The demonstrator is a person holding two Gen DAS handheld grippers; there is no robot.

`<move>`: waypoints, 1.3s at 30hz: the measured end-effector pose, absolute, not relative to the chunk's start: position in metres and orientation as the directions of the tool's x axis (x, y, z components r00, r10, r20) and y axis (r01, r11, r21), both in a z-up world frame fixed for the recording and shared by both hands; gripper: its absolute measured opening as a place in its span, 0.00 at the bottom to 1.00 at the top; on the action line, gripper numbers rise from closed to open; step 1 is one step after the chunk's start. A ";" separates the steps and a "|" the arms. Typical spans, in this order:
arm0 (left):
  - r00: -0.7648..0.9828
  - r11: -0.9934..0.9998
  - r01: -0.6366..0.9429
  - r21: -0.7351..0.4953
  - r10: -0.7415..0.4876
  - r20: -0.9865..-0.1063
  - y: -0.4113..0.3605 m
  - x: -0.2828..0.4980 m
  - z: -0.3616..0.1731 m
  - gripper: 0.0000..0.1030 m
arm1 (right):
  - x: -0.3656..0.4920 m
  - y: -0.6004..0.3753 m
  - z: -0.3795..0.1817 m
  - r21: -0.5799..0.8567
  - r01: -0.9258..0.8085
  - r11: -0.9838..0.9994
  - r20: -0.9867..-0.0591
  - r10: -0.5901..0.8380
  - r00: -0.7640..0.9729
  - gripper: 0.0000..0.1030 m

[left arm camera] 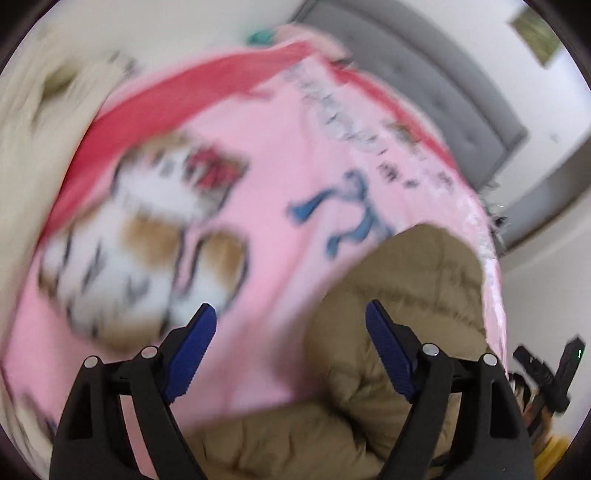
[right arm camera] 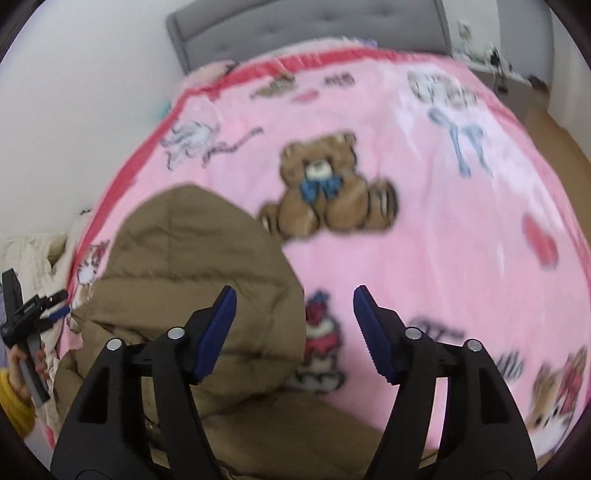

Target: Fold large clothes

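A tan quilted puffer jacket (left arm camera: 399, 295) lies on a pink printed blanket (left arm camera: 273, 184) spread over a bed. My left gripper (left arm camera: 291, 314) hovers above the jacket's rounded hood end, open, with nothing between its blue pads (left arm camera: 192, 354). In the right wrist view the same jacket (right arm camera: 192, 251) lies at lower left on the blanket (right arm camera: 424, 221). My right gripper (right arm camera: 295, 299) hangs open over the jacket's right edge, nothing between its pads (right arm camera: 373, 339). The left gripper (right arm camera: 40, 310) shows at that view's left edge, held by a hand in a yellow sleeve. The right gripper (left arm camera: 546, 369) shows at the left view's right edge.
A grey padded headboard (right arm camera: 306, 22) stands at the far end of the bed against a white wall. Cream bedding (left arm camera: 44, 122) is bunched beside the blanket. Wooden floor (right arm camera: 561, 140) and a white shelf with small items lie to the right of the bed.
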State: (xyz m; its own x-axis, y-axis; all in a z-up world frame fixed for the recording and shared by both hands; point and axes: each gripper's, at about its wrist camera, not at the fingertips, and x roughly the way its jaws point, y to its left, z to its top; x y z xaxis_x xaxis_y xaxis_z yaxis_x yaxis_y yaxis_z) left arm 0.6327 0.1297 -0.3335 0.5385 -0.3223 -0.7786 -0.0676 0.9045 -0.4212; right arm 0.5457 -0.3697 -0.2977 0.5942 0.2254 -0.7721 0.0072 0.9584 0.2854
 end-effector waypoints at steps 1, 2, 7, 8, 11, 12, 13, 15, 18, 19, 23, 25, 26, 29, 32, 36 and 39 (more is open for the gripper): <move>0.533 0.903 -0.024 -0.430 -0.352 -0.769 0.126 0.645 -0.330 0.80 | 0.553 -0.367 -0.292 0.293 -0.004 0.956 -0.766 0.238 0.597 0.62; 0.517 0.898 0.014 -0.441 -0.384 -0.765 0.121 0.654 -0.330 0.82 | 0.561 -0.364 -0.289 0.293 -0.007 0.956 -0.766 0.239 0.597 0.62; 0.372 0.913 0.131 -0.387 -0.407 -0.834 0.063 0.712 -0.333 0.84 | 0.612 -0.306 -0.282 0.227 -0.097 0.969 -0.804 0.243 0.542 0.69; 0.376 0.923 0.157 -0.352 -0.385 -0.843 0.053 0.717 -0.332 0.84 | 0.623 -0.290 -0.284 0.181 -0.125 0.975 -0.823 0.220 0.524 0.70; 0.349 0.923 0.240 -0.302 -0.373 -0.860 0.030 0.731 -0.334 0.85 | 0.644 -0.260 -0.296 0.112 -0.170 0.979 -0.861 0.181 0.475 0.73; 0.348 0.925 0.254 -0.281 -0.359 -0.866 0.023 0.734 -0.336 0.85 | 0.651 -0.252 -0.301 0.093 -0.173 0.981 -0.873 0.164 0.460 0.74; 0.343 0.927 0.261 -0.268 -0.349 -0.872 0.017 0.736 -0.337 0.85 | 0.657 -0.247 -0.305 0.084 -0.161 0.983 -0.878 0.150 0.455 0.76; 0.298 0.919 0.272 -0.285 -0.362 -0.883 0.006 0.742 -0.345 0.85 | 0.665 -0.239 -0.312 0.105 -0.136 0.985 -0.882 0.155 0.445 0.81; 0.288 0.922 0.239 -0.306 -0.368 -0.884 -0.004 0.743 -0.356 0.85 | 0.676 -0.225 -0.327 0.060 -0.117 0.991 -0.901 0.104 0.421 0.81; 0.283 0.926 0.222 -0.307 -0.362 -0.888 -0.006 0.744 -0.363 0.85 | 0.680 -0.222 -0.333 0.049 -0.109 0.993 -0.912 0.089 0.400 0.79; 0.260 0.938 0.235 -0.254 -0.313 -0.914 -0.024 0.741 -0.382 0.75 | 0.683 -0.221 -0.359 0.130 -0.061 0.990 -0.931 0.143 0.337 0.46; 0.269 0.936 0.228 -0.269 -0.325 -0.907 -0.027 0.734 -0.385 0.57 | 0.679 -0.222 -0.364 0.169 -0.052 0.984 -0.926 0.176 0.333 0.28; 0.273 0.936 0.209 -0.283 -0.334 -0.902 -0.025 0.733 -0.386 0.53 | 0.674 -0.221 -0.363 0.189 -0.054 0.981 -0.918 0.196 0.344 0.24; 0.294 0.918 0.174 -0.356 -0.393 -0.871 -0.020 0.721 -0.374 0.28 | 0.655 -0.216 -0.347 0.189 -0.122 0.974 -0.882 0.223 0.415 0.15; 0.369 0.893 0.263 -0.365 -0.442 -0.817 -0.016 0.694 -0.342 0.20 | 0.628 -0.217 -0.318 0.205 -0.191 0.960 -0.831 0.274 0.484 0.13; 0.464 0.827 0.388 -0.406 -0.556 -0.689 0.003 0.632 -0.287 0.19 | 0.567 -0.223 -0.267 0.212 -0.279 0.937 -0.725 0.342 0.597 0.12; 0.509 0.789 0.485 -0.377 -0.605 -0.612 0.012 0.570 -0.255 0.19 | 0.509 -0.222 -0.234 0.136 -0.360 0.923 -0.659 0.356 0.663 0.12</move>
